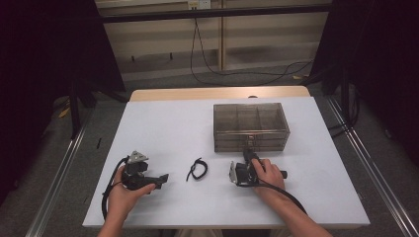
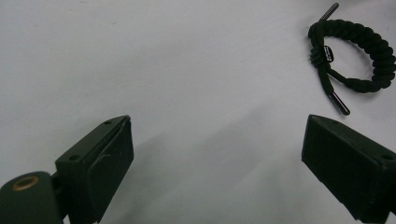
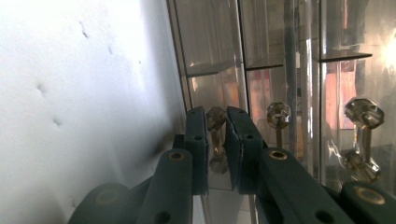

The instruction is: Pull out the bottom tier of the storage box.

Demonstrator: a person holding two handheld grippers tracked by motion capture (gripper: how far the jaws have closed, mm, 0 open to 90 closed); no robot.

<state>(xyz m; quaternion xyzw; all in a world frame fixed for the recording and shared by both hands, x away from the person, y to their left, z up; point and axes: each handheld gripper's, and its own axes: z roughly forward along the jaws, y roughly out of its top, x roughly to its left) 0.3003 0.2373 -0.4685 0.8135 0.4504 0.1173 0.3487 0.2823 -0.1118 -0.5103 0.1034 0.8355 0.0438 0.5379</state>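
White cloth covers the table [image 1: 168, 123], which stands on a grey floor with dark curtains to either side and cables trailing behind. From the high view, a clear plastic drawer box [image 1: 251, 127] sits on the far right part of the table. The right gripper [image 1: 248, 157], held in the person's right hand [image 1: 267, 174], reaches to the box's front face. The left gripper [image 1: 162, 178] rests near the table's front left in the left hand [image 1: 129, 191], and a black braided cord [image 1: 197, 169] lies between the two grippers.

From the left gripper view, its jaws stand wide apart over bare cloth, with the cord [image 2: 352, 51] looped ahead to the right, clear of both jaws.

From the right gripper view, the jaws are drawn narrow around a faceted clear knob [image 3: 215, 119] on the box front [image 3: 299, 70]. Two more knobs [image 3: 278, 112] show further right.
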